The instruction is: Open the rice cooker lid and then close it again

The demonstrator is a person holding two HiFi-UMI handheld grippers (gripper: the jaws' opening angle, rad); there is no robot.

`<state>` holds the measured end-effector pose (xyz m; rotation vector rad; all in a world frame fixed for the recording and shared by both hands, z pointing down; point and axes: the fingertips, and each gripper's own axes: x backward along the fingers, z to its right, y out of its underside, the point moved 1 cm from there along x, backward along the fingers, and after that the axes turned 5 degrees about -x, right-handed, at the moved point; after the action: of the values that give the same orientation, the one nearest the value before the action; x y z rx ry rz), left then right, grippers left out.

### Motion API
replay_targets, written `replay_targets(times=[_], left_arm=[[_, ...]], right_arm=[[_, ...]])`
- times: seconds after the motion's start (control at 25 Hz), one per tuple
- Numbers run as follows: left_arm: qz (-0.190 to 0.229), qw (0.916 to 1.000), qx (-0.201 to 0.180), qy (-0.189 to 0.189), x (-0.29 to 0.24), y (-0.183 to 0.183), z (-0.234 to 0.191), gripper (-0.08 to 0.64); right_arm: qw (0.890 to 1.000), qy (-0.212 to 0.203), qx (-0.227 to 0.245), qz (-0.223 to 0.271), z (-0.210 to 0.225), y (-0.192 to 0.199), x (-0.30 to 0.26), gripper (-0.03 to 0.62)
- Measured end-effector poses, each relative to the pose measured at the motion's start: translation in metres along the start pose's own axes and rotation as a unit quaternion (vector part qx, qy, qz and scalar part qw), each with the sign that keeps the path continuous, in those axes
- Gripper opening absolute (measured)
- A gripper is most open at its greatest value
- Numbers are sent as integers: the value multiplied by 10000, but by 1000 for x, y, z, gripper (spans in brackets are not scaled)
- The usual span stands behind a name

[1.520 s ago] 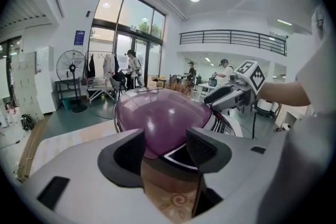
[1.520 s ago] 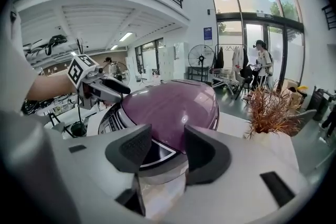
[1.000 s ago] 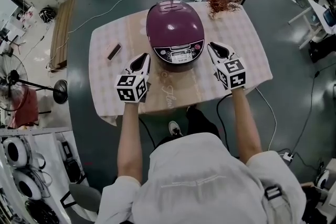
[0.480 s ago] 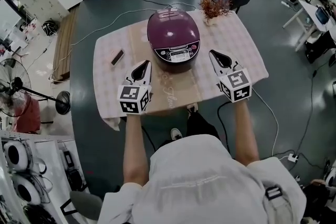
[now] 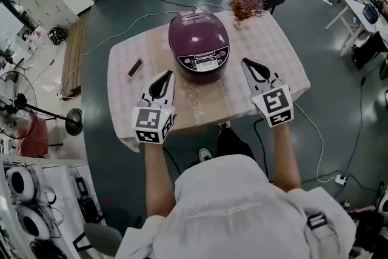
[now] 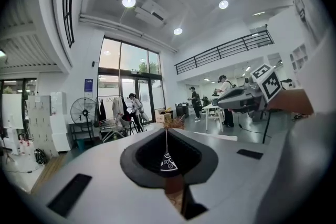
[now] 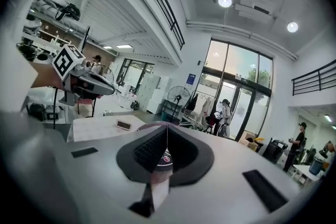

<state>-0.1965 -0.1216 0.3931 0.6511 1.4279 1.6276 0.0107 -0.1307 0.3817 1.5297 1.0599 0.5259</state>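
Currently my left tool (image 5: 168, 76) is clenched: in the left gripper view its jaws meet in a thin seam with nothing caught between them. My right tool (image 5: 247, 63) is clenched the same way, jaws pressed together and empty in the right gripper view. Both point away from me, held roughly side by side but well apart, over the near half of the surface (image 5: 273, 39). Each camera catches the other tool off to its side.

Ahead of the tools and between them sits the rice cooker (image 5: 199, 42), a rounded maroon body with its control panel turned toward the tool tips. Its lid (image 5: 197, 27) is down and closed. The cooker is to the right of the left tool and to the left of the right tool, and neither touches it. A slice of its maroon shell shows just past the closed jaws in the right gripper view.

Left of the left tool, a little ahead of it, a dark flat object (image 5: 135, 67) lies on the pale checked cloth that covers the surface. Beyond the right tool, past the cooker at the far edge, stands a dried plant (image 5: 244, 7). Far ahead of both tools, people stand near tall glass doors, with a floor fan (image 6: 83, 111) beside them.
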Motion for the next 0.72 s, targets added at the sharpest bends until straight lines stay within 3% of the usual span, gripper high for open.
replay_targets(times=[0.48,0.72], left_arm=[[212,9979,-608,15,-2,-27,9,23],[266,9974,-667,-5,0,-33,4,23]], right_arm=[[9996,-22,87,263,-1,-15,-4,26],[9991,-126,168,358,-6,-25,-13,26]])
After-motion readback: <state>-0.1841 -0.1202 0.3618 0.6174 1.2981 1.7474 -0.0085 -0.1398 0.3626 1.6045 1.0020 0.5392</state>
